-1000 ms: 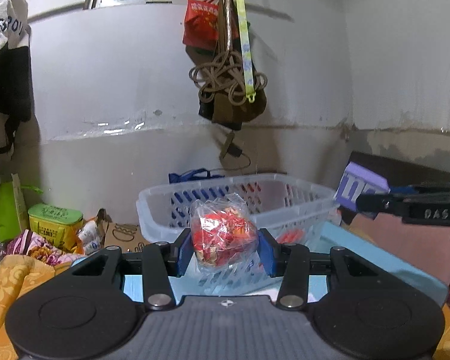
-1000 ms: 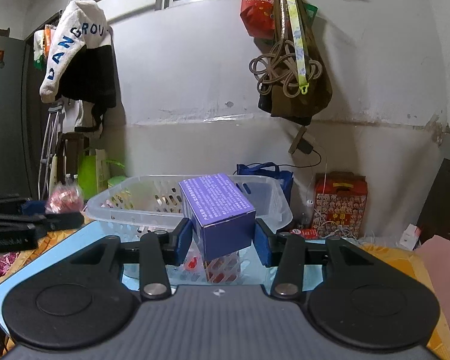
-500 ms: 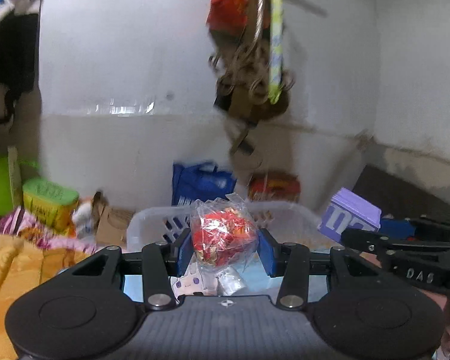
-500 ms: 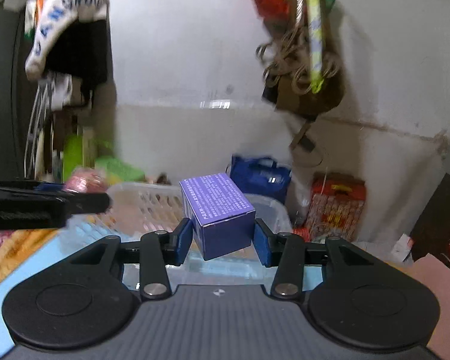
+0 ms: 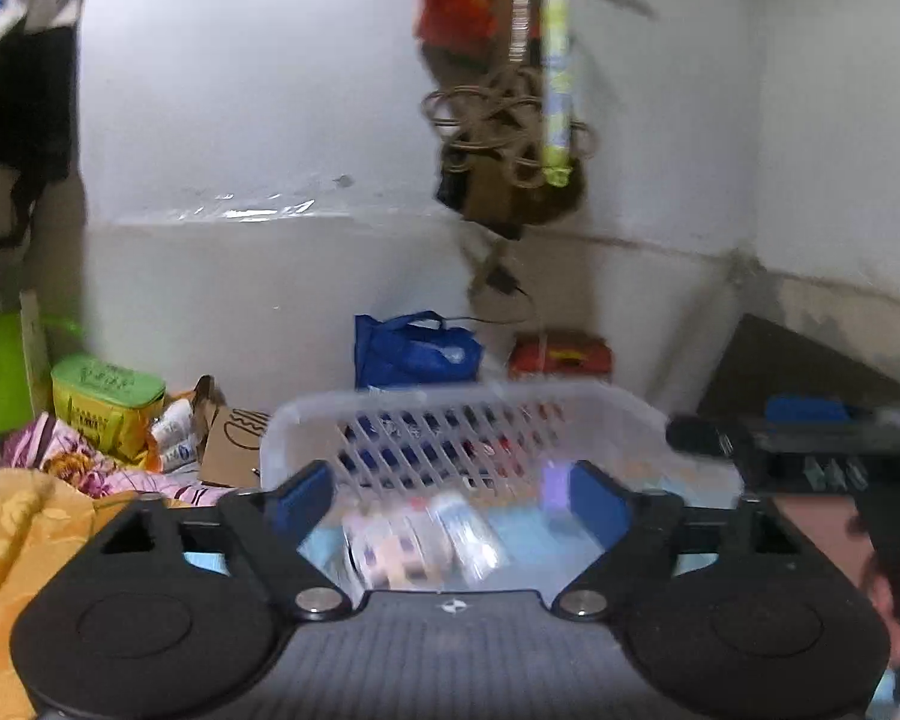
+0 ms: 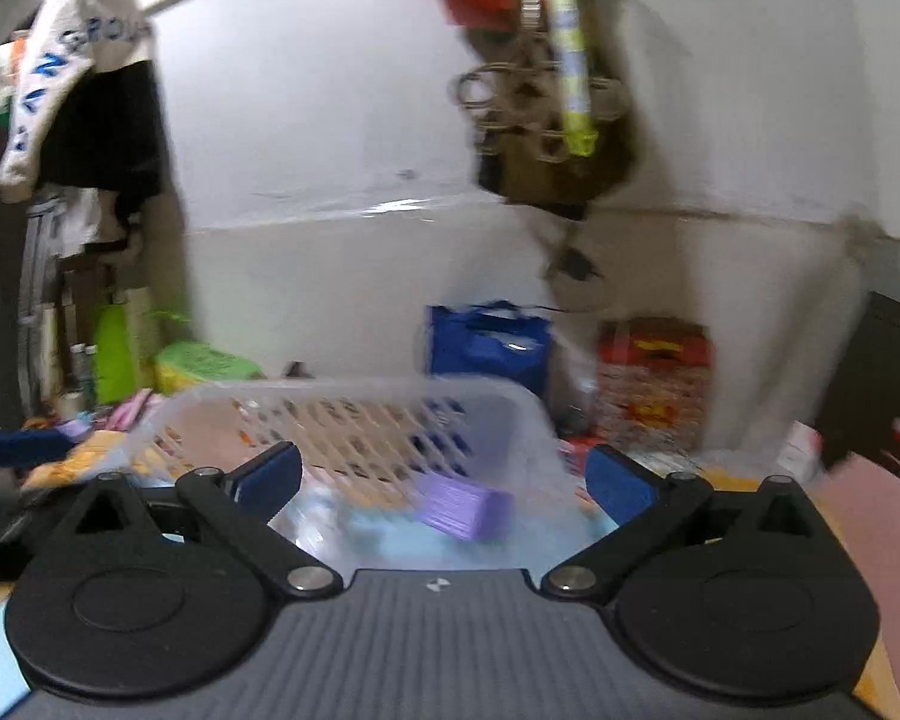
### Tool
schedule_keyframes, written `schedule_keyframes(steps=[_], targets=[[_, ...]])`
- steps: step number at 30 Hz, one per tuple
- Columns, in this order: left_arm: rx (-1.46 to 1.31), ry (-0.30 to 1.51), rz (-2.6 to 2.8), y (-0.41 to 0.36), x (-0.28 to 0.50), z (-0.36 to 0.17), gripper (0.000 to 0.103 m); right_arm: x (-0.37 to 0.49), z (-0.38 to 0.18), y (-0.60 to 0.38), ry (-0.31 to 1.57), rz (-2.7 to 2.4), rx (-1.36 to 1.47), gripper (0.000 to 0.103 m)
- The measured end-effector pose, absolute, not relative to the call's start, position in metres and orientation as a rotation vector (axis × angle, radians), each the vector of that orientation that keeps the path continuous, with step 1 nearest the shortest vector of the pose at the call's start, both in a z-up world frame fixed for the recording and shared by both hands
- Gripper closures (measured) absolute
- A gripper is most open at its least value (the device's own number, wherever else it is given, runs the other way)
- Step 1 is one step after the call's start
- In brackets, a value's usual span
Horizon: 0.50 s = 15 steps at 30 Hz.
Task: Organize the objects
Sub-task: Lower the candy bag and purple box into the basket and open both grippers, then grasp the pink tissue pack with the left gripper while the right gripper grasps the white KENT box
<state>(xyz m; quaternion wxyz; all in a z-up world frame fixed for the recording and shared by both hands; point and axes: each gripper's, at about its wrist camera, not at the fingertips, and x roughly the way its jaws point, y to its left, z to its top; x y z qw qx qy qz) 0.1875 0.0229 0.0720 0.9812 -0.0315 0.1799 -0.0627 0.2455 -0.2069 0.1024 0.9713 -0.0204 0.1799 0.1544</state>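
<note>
left wrist view: left gripper [image 5: 450, 495] fingers wide, empty, over basket [image 5: 618, 414].
right gripper [image 6: 444, 480]: fingers wide (likely a drop).
purple box [image 6: 463, 504]: lower centre, inside basket.

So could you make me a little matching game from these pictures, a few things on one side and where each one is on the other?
Things:
1. purple box
2. blue bag
3. white hoodie
4. left gripper

Places or states:
a. hanging high at the left
b. open, holding nothing
c. lying inside the white basket
d. on the floor against the wall

Pairs: 1-c, 2-d, 3-a, 4-b
</note>
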Motion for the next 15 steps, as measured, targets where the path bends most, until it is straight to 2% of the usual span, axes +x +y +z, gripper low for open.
schedule_keyframes(steps=[3,7,10,15], targets=[[0.015,0.400,-0.209,0.004,0.153,0.041,0.010,0.218,0.080,-0.227,0.390,0.230,0.016,0.000],[0.106,0.540,-0.205,-0.017,0.151,-0.002,0.010,0.214,0.054,-0.234,0.484,0.172,0.053,0.000],[0.065,0.600,-0.197,-0.021,0.161,-0.011,0.011,0.217,0.047,-0.233,0.513,0.152,0.039,0.000],[0.113,0.578,-0.201,-0.043,0.163,-0.017,0.011,0.225,0.038,-0.236,0.568,0.133,0.076,0.000]])
